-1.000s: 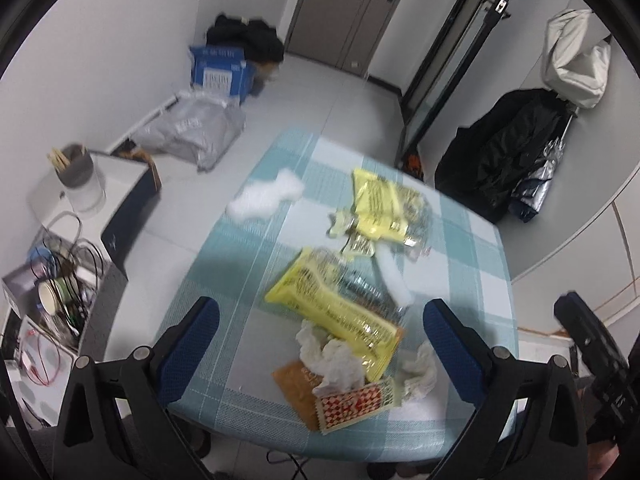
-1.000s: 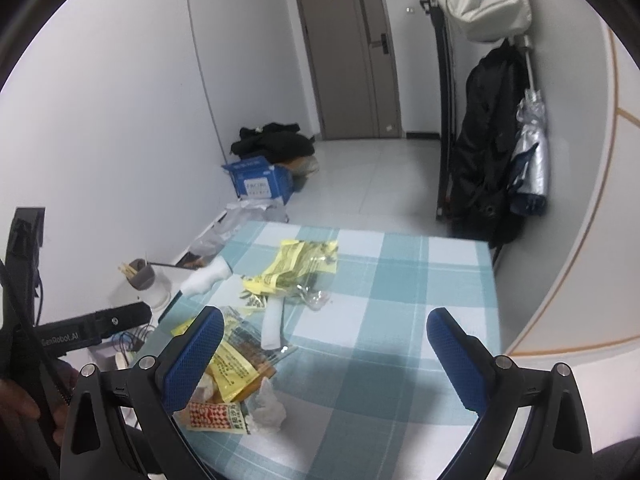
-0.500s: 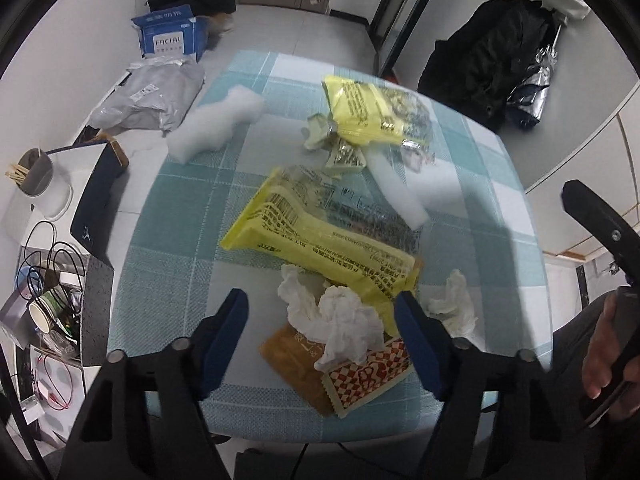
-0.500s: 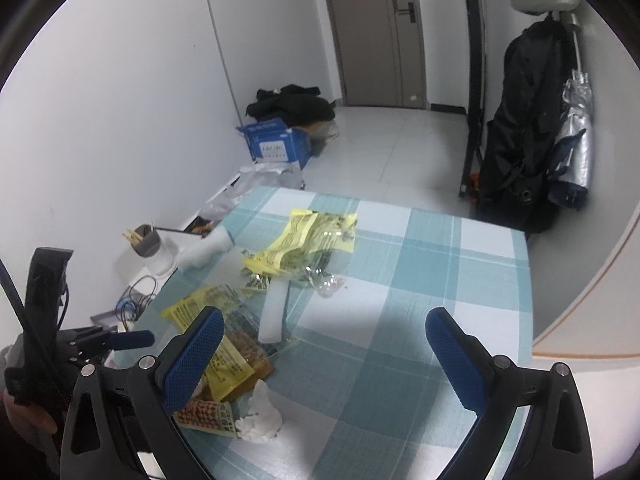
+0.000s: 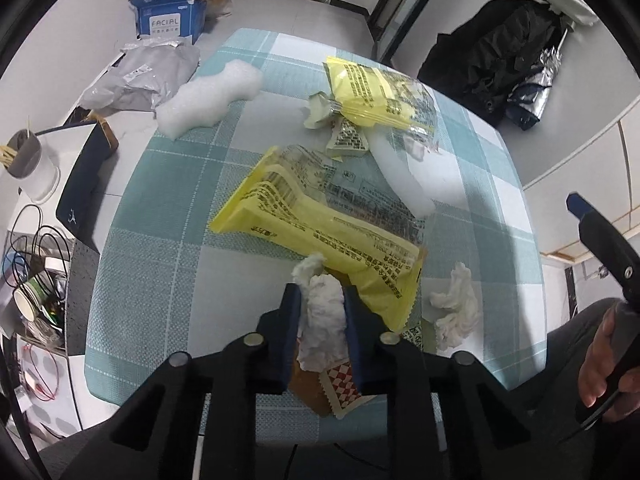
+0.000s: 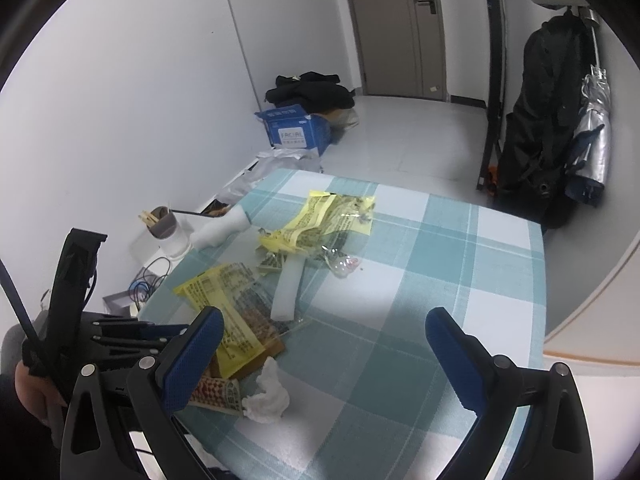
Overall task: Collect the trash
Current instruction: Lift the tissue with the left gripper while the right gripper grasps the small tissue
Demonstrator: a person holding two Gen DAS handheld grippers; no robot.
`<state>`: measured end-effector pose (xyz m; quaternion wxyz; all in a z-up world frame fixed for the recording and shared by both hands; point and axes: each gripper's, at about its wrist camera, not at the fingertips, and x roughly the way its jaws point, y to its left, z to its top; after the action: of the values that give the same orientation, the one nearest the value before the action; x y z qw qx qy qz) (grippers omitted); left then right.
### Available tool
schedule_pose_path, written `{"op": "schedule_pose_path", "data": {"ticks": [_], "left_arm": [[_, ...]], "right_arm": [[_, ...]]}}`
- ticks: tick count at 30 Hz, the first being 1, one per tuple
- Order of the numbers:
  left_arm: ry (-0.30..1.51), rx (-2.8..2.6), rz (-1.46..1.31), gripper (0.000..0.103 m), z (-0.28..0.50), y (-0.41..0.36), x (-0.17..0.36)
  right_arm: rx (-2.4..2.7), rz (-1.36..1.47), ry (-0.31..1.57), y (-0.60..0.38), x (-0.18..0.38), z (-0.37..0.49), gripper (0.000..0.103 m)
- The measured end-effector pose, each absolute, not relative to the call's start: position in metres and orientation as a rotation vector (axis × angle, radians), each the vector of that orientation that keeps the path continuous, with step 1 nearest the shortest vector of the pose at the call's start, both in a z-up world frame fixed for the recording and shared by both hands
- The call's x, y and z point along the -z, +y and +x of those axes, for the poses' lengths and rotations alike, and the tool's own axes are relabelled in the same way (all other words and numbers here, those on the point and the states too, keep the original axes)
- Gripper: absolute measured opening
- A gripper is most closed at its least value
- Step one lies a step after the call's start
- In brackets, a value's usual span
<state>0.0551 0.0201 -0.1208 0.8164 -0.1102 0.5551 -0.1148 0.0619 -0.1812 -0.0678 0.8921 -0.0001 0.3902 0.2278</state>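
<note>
1. Left wrist view: the left gripper (image 5: pixel 320 300) has just closed, its blue fingers (image 5: pixel 291 312) clamped on a crumpled tissue (image 5: pixel 323 320) at the near edge of the checked table (image 5: pixel 160 264).
2. Right wrist view: the right gripper (image 6: pixel 320 340) hangs over the table with its fingers wide apart and nothing between them; a second tissue (image 6: pixel 268 398) lies near its left finger.

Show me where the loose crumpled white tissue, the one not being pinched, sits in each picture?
Left wrist view: the crumpled white tissue lies lower right, right of the large yellow plastic wrapper.
Right wrist view: the tissue lies bottom centre-left, below that wrapper.
Shared landmark: the yellow wrapper.
</note>
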Motion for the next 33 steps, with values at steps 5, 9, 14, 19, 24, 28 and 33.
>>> {"op": "schedule_pose_path", "data": {"ticks": [5, 9, 14, 19, 24, 28, 33], "left_arm": [[1.168, 0.229, -0.238, 0.009, 0.055, 0.023, 0.118], [1.14, 0.232, -0.248, 0.008, 0.052, 0.024, 0.109], [1.097, 0.233, -0.257, 0.008, 0.047, 0.029, 0.098], [1.056, 0.227, -0.276, 0.008, 0.042, 0.036, 0.088], [0.993, 0.214, -0.289, 0.008, 0.036, 0.041, 0.074], [0.927, 0.207, -0.304, 0.008, 0.03, 0.045, 0.061], [0.883, 0.219, -0.332, 0.008, 0.025, 0.05, 0.052]], "right_arm": [[-0.468, -0.013, 0.806, -0.182, 0.068, 0.059, 0.101], [-0.456, -0.018, 0.811, -0.182, 0.07, 0.058, 0.101], [-0.443, -0.022, 0.814, -0.181, 0.073, 0.056, 0.101], [-0.446, -0.031, 0.8, -0.176, 0.072, 0.049, 0.101], [-0.455, -0.052, 0.776, -0.17, 0.07, 0.037, 0.098], [-0.504, -0.051, 0.749, -0.166, 0.065, 0.029, 0.098], [-0.554, -0.017, 0.752, -0.163, 0.064, 0.023, 0.095]]}}
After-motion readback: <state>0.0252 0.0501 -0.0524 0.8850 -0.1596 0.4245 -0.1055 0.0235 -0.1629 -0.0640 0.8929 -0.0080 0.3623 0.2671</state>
